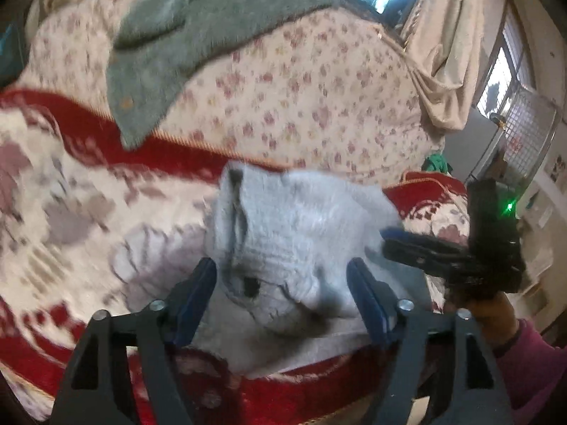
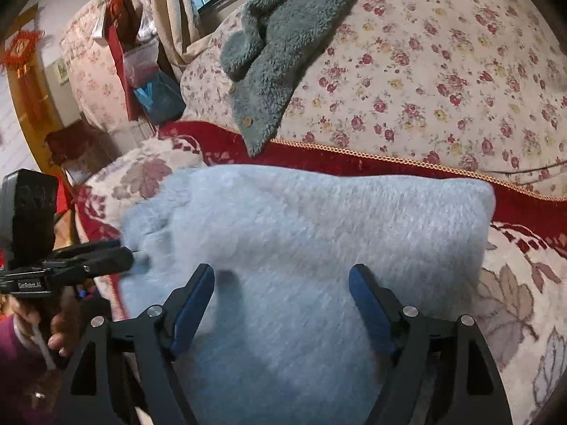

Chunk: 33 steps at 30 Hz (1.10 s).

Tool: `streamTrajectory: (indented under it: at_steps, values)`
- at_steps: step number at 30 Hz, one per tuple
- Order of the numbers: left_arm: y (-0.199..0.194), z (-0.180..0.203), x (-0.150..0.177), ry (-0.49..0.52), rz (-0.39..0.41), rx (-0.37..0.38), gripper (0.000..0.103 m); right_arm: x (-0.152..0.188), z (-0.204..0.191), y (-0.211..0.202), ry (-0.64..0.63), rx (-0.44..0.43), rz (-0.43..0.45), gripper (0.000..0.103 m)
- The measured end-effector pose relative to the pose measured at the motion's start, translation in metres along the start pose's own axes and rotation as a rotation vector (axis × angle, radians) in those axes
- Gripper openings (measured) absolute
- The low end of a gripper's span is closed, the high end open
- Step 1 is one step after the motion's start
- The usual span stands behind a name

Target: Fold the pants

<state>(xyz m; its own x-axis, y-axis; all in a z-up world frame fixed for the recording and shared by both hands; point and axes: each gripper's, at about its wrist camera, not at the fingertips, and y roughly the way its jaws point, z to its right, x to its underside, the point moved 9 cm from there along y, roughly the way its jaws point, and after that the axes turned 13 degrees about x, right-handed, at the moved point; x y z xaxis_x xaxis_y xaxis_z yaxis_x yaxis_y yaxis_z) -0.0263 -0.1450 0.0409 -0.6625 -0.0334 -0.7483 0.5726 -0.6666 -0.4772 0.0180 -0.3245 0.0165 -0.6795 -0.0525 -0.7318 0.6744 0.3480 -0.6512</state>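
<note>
The pants [image 1: 297, 233] are pale blue and fleecy, folded into a thick bundle on a red and cream blanket [image 1: 71, 191]. In the left wrist view my left gripper [image 1: 283, 272] is open, with the gathered waistband end of the pants between and just beyond its blue pads. The right gripper [image 1: 389, 244] shows at the right edge of the pants, held by a hand. In the right wrist view my right gripper [image 2: 281, 276] is open above the broad flat side of the pants [image 2: 319, 233]. The left gripper [image 2: 124, 256] comes in from the left and touches the pants' left end.
A grey-green fleece garment [image 2: 276, 49] lies on a floral quilt [image 2: 443, 71] behind the pants. Curtains [image 2: 166, 3] and a window are at the back. A cluttered corner with bags [image 2: 156, 95] lies left of the bed, and a wire-mesh panel [image 1: 524, 120] stands at far right.
</note>
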Motion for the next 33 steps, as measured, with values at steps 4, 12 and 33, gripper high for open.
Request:
streamTrajectory:
  at_steps: [4, 12, 33]
  values:
    - [-0.012, 0.024, -0.030, 0.073, 0.041, -0.016, 0.096, -0.008, 0.026, -0.025, 0.077, 0.048, 0.065, 0.083]
    - [0.063, 0.044, -0.048, 0.086, -0.007, -0.014, 0.097, -0.013, 0.062, -0.009, 0.150, 0.229, 0.042, 0.083]
    - [0.097, -0.017, -0.024, -0.041, -0.082, -0.193, 0.100, 0.025, 0.101, 0.013, 0.369, 0.066, -0.131, 0.100]
